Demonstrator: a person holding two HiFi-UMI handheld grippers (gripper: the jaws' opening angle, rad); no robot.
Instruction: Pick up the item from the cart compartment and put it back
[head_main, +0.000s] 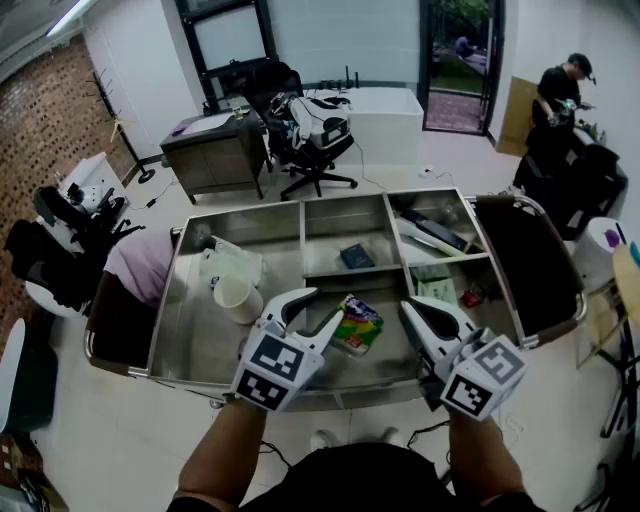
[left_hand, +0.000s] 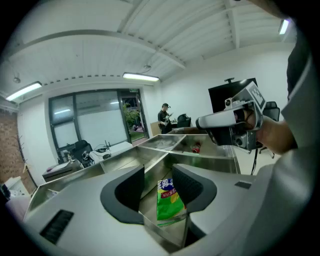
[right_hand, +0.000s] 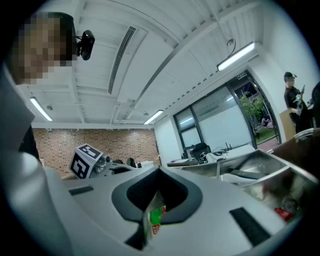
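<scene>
Above the cart (head_main: 165, 305), your left gripper (head_main: 322, 305) stands apart, snack bag (head_main: 357, 324) between its jaws; right gripper (head_main: 408, 306) closed.

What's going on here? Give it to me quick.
A person is working over a steel cart with a handheld gripper in each hand. The left gripper has its jaws open around a green snack packet standing in the front middle compartment. The pads do not appear to press on it yet. The right gripper hovers beside it, jaws shut and empty.
</scene>
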